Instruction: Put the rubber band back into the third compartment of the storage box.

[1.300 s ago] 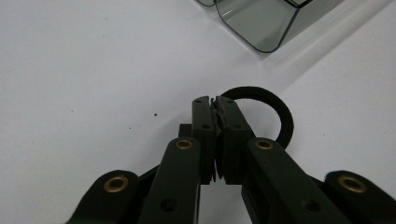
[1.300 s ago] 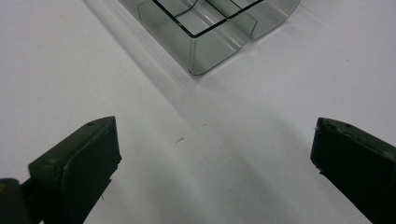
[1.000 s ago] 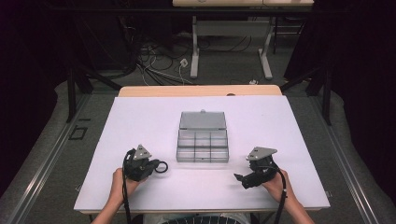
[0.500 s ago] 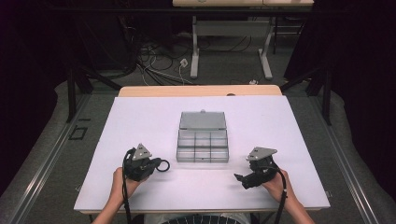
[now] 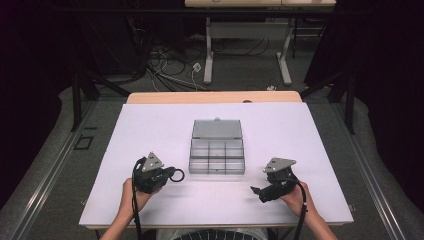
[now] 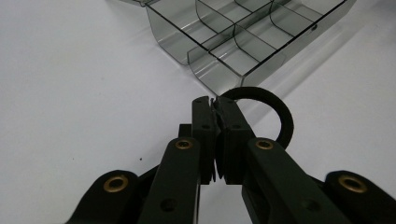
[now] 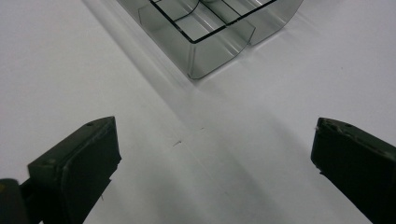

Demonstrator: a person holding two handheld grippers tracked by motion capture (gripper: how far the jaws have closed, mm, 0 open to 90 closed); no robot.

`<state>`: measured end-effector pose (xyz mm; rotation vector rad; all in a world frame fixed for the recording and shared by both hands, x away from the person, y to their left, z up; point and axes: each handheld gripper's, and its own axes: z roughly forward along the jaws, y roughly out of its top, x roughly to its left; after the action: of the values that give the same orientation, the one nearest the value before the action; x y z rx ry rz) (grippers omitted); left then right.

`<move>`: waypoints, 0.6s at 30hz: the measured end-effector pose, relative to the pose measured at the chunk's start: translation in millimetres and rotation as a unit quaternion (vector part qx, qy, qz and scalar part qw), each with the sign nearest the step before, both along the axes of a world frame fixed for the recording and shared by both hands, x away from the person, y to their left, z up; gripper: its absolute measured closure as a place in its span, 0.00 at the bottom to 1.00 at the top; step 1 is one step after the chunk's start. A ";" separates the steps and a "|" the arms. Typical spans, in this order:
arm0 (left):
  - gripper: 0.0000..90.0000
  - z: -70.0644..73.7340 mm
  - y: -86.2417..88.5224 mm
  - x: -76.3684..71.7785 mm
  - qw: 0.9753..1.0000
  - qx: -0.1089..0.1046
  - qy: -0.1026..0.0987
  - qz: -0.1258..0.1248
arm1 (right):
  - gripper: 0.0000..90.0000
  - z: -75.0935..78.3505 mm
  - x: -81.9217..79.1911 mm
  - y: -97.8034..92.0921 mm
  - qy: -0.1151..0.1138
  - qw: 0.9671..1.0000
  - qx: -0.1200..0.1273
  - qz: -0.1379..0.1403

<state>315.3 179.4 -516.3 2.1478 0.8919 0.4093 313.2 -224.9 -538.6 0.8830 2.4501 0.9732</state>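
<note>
A clear grey compartment box (image 5: 217,157) lies open at the table's middle, its lid (image 5: 217,129) folded back on the far side. My left gripper (image 5: 168,175) rests on the table left of the box, shut on a black ring (image 5: 176,175). In the left gripper view the jaws of the left gripper (image 6: 214,101) pinch the ring (image 6: 279,112) at its rim, just short of the box (image 6: 243,42). My right gripper (image 5: 258,194) sits to the right of the box, open. In the right gripper view the right gripper (image 7: 212,149) holds nothing, and the box's corner (image 7: 210,51) lies ahead.
The white table top (image 5: 150,130) spreads wide around the box. A wooden strip (image 5: 215,97) runs along its far edge. Beyond it, cables (image 5: 165,65) lie on the floor beside another table's legs (image 5: 209,55).
</note>
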 end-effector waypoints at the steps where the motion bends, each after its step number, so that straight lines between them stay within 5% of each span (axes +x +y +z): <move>1: 0.97 1.1 -1.0 0.3 1.000 0.000 -0.001 0.000 | 0.01 0.0 -0.3 -0.1 0.000 1.000 0.000 -0.001; 18: 0.97 11.7 -11.9 5.4 1.000 -0.018 -0.016 -0.006 | 0.01 1.4 0.0 1.3 -0.005 1.000 0.000 -0.002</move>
<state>320.7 167.5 -504.6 2.1080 0.8626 0.4168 313.2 -223.6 -537.2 0.8804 2.4399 0.9750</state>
